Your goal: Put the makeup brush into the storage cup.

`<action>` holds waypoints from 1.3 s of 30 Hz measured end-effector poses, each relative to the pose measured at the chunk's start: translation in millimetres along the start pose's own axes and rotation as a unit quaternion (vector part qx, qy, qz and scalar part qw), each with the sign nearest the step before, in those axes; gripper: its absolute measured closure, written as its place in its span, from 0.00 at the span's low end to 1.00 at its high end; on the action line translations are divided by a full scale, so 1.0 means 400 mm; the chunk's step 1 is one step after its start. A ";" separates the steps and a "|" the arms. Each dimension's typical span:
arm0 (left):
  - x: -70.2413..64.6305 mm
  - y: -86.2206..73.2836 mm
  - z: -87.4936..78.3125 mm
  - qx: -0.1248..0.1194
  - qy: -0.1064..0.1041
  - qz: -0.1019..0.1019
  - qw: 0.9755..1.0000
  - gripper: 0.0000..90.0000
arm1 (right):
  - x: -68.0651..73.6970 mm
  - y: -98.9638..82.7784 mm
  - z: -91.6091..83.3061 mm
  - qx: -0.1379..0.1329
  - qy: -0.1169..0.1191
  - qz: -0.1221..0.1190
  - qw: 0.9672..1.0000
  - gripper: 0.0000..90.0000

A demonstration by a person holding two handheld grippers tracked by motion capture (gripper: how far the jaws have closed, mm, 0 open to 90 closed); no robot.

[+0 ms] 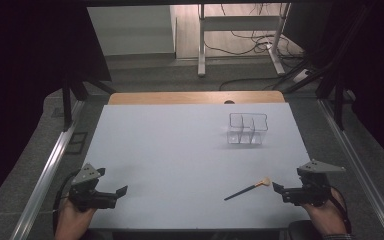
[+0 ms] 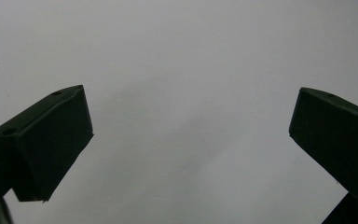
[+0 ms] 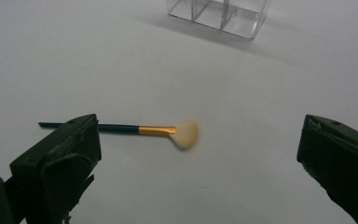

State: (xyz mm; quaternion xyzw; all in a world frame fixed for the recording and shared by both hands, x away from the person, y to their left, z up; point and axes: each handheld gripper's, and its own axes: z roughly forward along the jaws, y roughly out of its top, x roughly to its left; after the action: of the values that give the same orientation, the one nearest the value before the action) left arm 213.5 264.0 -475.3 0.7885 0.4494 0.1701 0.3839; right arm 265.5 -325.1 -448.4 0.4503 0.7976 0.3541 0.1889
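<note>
the makeup brush (image 1: 246, 189) lies flat on the white table (image 1: 180, 150), well this side of the clear organiser (image 1: 248, 128) and a little to its right, close to the table's near edge. its dark handle points toward the near-left, away from the organiser, and its pale fan of bristles, joined by a gold ferrule, points toward the right gripper (image 1: 280, 189). lying free like this, with bare table all round it, the brush (image 3: 135, 129) looks set out for an easy pick, and its bristle end sits just beside the right gripper's tips. in the right gripper view the right gripper (image 3: 200, 154) has its jaws spread wide with nothing between the pads; the brush lies ahead of them, the handle passing behind one jaw. that wide stance suits a coming grasp across the thin handle, i judge.

the clear organiser (image 3: 219, 14) stands upright toward the far right of the table. its thin walls split it into compartments, and each one that can be seen looks empty; it seems the likely home for the brush, standing on end.

far to the left of the organiser, at the near-left corner, the left gripper (image 1: 120, 192) rests in the person's hand, idle, well apart from brush and organiser. the left gripper (image 2: 191, 140) also has its jaws wide, holding nothing, with plain table beneath
</note>
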 end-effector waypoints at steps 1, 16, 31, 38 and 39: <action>-0.001 -0.001 0.001 0.001 0.002 0.002 1.000 0.00 | -0.001 0.000 0.001 -0.001 -0.001 0.000 1.000 0.00; 0.002 -0.003 -0.001 0.002 0.008 -0.001 1.000 0.00 | -0.002 0.003 0.012 0.006 -0.012 -0.006 1.000 0.00; 0.002 -0.002 0.001 0.001 0.009 0.000 1.000 0.00 | 0.000 0.004 0.010 0.007 -0.011 -0.010 1.000 0.00; 0.002 -0.002 0.002 0.001 0.011 0.002 1.000 0.00 | -0.003 0.017 0.007 0.009 -0.013 -0.018 1.000 0.00; 0.002 -0.002 0.002 0.001 0.012 0.001 1.000 0.00 | -0.005 0.019 0.007 0.008 -0.015 -0.020 1.000 0.00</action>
State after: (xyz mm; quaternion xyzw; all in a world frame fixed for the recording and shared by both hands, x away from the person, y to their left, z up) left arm 214.0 264.7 -476.4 0.7874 0.4528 0.1794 0.3778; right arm 272.7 -322.9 -444.6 0.4412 0.8064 0.3367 0.2041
